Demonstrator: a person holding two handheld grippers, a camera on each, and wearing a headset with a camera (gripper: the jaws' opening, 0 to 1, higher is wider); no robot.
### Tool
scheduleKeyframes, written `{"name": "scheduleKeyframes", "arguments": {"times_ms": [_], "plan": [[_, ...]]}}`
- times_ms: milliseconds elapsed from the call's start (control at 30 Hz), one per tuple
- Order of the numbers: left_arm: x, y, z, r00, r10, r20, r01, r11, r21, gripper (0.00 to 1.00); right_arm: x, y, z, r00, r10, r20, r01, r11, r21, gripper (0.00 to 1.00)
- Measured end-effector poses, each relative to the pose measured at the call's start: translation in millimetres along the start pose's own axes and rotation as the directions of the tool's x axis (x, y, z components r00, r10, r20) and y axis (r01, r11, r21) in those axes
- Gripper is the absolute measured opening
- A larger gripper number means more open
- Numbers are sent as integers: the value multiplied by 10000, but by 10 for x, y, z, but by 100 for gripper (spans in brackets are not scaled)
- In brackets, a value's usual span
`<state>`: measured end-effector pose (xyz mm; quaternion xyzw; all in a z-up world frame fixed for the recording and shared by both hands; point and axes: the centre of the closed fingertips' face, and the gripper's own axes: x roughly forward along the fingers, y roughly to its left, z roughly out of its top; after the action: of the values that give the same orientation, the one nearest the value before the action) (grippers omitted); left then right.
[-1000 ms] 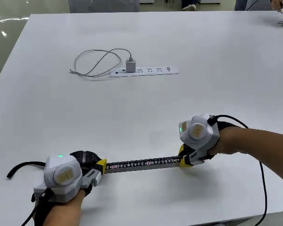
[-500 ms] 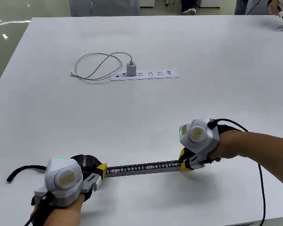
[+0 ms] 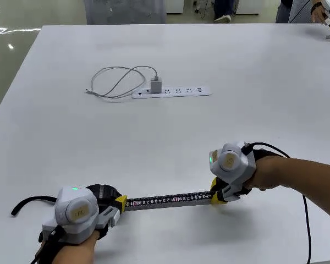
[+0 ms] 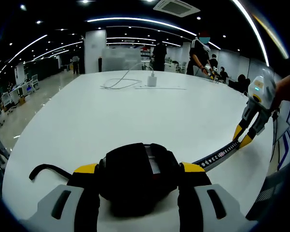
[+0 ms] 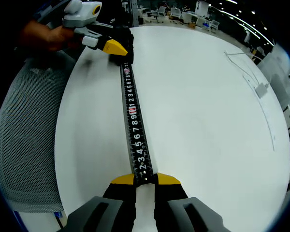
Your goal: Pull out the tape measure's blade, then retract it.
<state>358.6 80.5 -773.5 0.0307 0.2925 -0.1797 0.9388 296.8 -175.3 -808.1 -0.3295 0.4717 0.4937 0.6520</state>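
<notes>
Right gripper view: right gripper (image 5: 145,180) has its yellow-tipped jaws nearly closed, pinching the free end of the blade (image 5: 134,116) between them. Blade runs straight away from the jaws, low along the white table (image 5: 198,111), to the left gripper (image 5: 117,46) at the far end. Blade face is black with white numerals climbing from 2 at the jaws, one mark printed in red partway along; it looks flat and untwisted, with no sag visible. Left gripper view: jaws set wide, one yellow tip on each flank of the tape measure case (image 4: 137,179), gripping it from both sides. Case is black, rounded and squat, sitting low between the jaws; whether it rests on the table I cannot tell. Blade leaves the case on its right side and leads off to the other gripper near the table edge. A black strap (image 4: 46,170) trails from the case's left side and lies curled on the table. Head view: both grippers sit near the front edge of the table, well apart, blade stretched between them. Farther back on the table lies a white power strip (image 3: 181,91) with a charger (image 3: 155,85) plugged in and a thin cable (image 3: 118,82) looped beside it, well apart from the tape.
</notes>
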Motion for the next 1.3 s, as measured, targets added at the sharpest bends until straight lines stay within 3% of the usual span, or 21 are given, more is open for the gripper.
{"name": "scheduleKeyframes", "arguments": {"times_ms": [833,1067,1167,1300], "plan": [[-3,-2,-1,9999,-24,-166,24,10000,15,61,19,3,51,9999,115,-85,-112,9993,358,9],[-8,-5,0,9998,-30,-188,30,10000,20,61,25,12,81,9998,139,-159,-133,9993,342,9],[-9,-5,-1,9998,-29,-199,29,10000,21,61,26,18,92,9997,217,-100,-217,9998,8,9],[-9,-6,-2,9998,-28,-211,28,10000,15,61,32,6,99,9997,234,-72,-232,9993,294,9]]}}
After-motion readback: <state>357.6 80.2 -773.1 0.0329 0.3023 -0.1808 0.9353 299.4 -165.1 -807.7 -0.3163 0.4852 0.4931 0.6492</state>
